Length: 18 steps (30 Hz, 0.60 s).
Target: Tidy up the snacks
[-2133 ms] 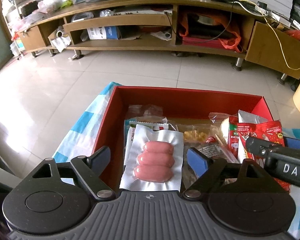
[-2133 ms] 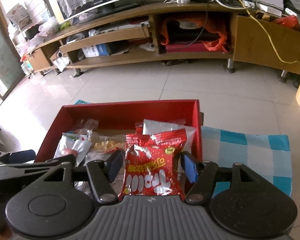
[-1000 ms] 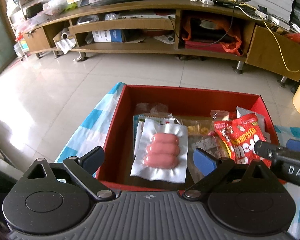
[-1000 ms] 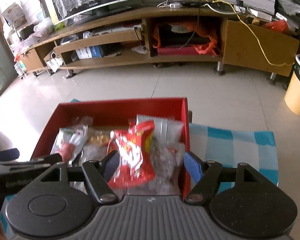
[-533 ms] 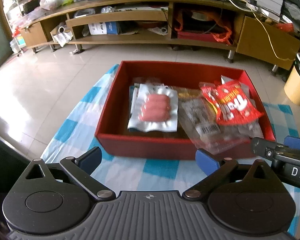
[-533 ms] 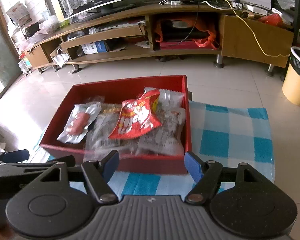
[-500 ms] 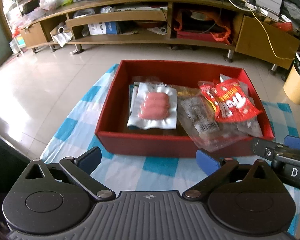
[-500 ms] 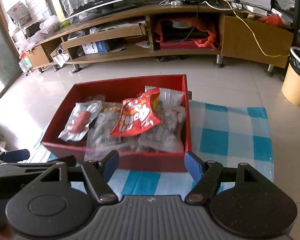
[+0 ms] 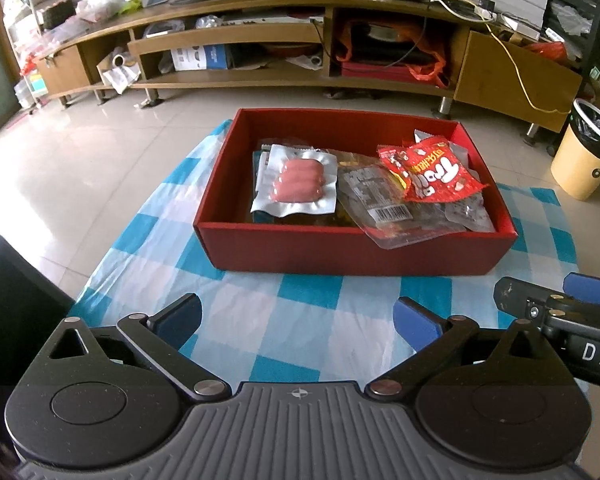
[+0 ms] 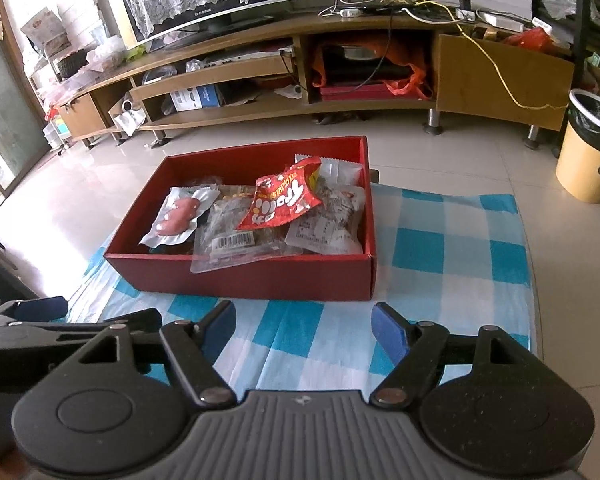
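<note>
1. Our snacks lie in the red box [image 9: 352, 250] on the checked cloth [image 9: 300, 320]: the sausage pack [image 9: 296, 182] on the left, the red bag [image 9: 432, 170] on top at the right.
2. Our left gripper [image 9: 298, 318] is spread wide and holds nothing.
3. Our right gripper [image 10: 304, 326] is opening, with nothing in it.
4. We see no snacks outside the box, so we think the job is about done.

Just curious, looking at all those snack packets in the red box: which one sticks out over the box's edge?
The clear packet with the barcode label: its corner overhangs the near wall of the red box. The sausage pack and red bag lie inside.
</note>
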Each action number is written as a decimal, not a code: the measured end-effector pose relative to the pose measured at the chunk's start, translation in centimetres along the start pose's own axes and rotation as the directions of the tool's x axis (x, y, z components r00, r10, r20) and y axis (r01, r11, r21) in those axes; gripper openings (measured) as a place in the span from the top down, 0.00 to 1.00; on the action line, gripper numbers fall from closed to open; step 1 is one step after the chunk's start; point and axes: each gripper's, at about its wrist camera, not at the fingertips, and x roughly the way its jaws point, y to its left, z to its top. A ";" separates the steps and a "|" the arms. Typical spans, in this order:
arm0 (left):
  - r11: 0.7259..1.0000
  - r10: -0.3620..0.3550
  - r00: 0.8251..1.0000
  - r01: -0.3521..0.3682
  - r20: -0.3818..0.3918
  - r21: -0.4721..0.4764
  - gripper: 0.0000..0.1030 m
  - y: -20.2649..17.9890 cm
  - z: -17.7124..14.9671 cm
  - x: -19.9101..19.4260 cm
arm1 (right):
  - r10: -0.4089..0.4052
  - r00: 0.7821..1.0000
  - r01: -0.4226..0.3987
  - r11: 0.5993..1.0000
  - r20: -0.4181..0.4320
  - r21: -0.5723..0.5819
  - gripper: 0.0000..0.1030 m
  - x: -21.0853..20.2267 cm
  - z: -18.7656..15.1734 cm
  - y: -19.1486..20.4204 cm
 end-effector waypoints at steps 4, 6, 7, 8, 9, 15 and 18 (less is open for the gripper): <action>1.000 -0.007 1.000 0.007 0.002 -0.002 0.00 0.1 -0.6 -0.5 | 0.000 1.000 0.000 1.000 0.003 0.000 0.28 -0.7 -0.7 0.0; 1.000 -0.010 1.000 0.010 0.001 0.000 0.00 0.1 -0.9 -0.8 | -0.001 1.000 0.001 1.000 0.003 -0.002 0.28 -1.0 -1.0 0.1; 1.000 -0.011 1.000 0.011 0.002 0.001 0.00 0.1 -1.1 -0.9 | -0.002 1.000 0.002 1.000 0.002 -0.003 0.28 -1.1 -1.1 0.1; 1.000 -0.011 1.000 0.011 0.001 0.003 0.00 0.1 -1.3 -1.0 | -0.002 1.000 0.002 1.000 0.000 -0.002 0.27 -1.2 -1.3 0.1; 1.000 -0.011 1.000 0.011 0.001 0.004 0.00 0.0 -1.4 -1.1 | -0.002 1.000 0.002 1.000 0.000 -0.001 0.27 -1.3 -1.5 0.0; 1.000 -0.017 1.000 0.017 0.001 0.010 0.00 0.0 -2.3 -1.7 | -0.003 1.000 0.003 1.000 -0.002 0.000 0.27 -1.9 -2.1 0.0; 1.000 -0.018 1.000 0.018 -0.002 0.013 0.00 -0.1 -2.9 -2.0 | -0.003 1.000 0.003 1.000 -0.005 -0.003 0.27 -2.3 -2.7 0.0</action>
